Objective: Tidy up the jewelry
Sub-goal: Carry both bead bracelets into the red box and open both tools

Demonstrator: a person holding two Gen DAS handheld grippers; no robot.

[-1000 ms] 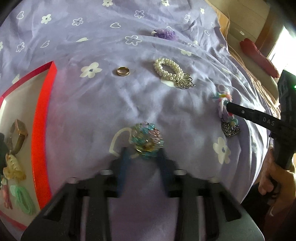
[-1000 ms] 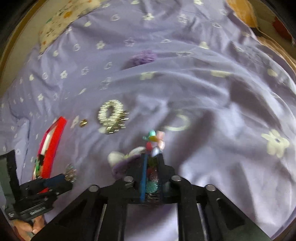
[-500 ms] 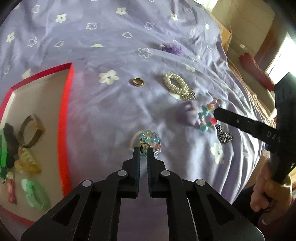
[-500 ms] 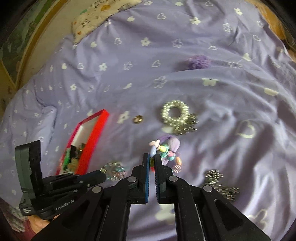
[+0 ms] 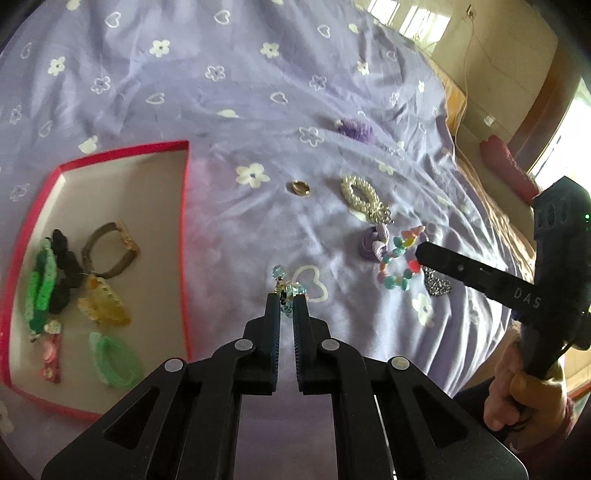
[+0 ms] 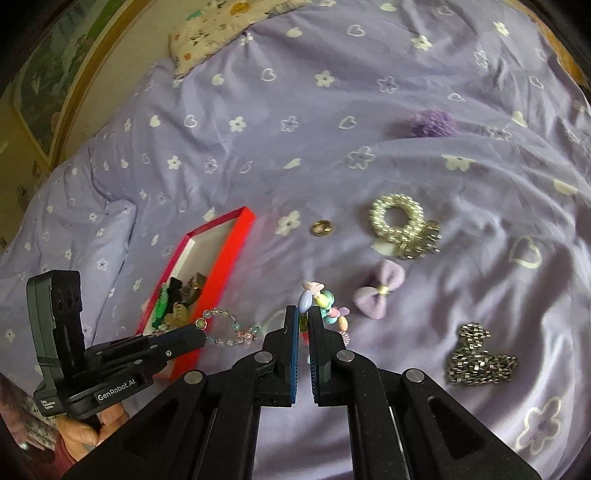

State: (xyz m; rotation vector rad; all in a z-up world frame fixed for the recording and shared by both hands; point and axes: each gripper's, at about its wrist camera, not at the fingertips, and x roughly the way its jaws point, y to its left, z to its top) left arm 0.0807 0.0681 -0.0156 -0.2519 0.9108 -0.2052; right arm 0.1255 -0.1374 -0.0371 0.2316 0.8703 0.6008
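My left gripper [image 5: 286, 298] is shut on a clear blue-and-pink crystal bracelet [image 5: 279, 274], held above the purple bedsheet; in the right wrist view the crystal bracelet [image 6: 229, 332] hangs from the left gripper [image 6: 201, 334]. My right gripper [image 6: 303, 311] is shut on a pastel bead bracelet [image 6: 327, 301], also lifted; the left wrist view shows this pastel bracelet [image 5: 397, 267] dangling at the right gripper's tip [image 5: 421, 254]. A red tray [image 5: 186, 221] with several hair ties and clips lies to the left. On the sheet lie a gold ring [image 5: 301, 187] and a pearl bracelet [image 5: 360, 194].
A purple bow [image 6: 378, 295], a glittery silver heart [image 6: 476, 356] and a purple scrunchie [image 6: 432, 122] lie on the sheet. The bed's right edge drops to a wooden floor [image 5: 517, 92]. A patterned pillow [image 6: 221, 26] sits at the far end. A hand [image 5: 517, 391] grips the right handle.
The left jaws closed on the crystal bracelet and lifted it off the sheet. The right gripper rose with the pastel bracelet, leaving the purple bow behind. Both views pulled back and the tray shows more.
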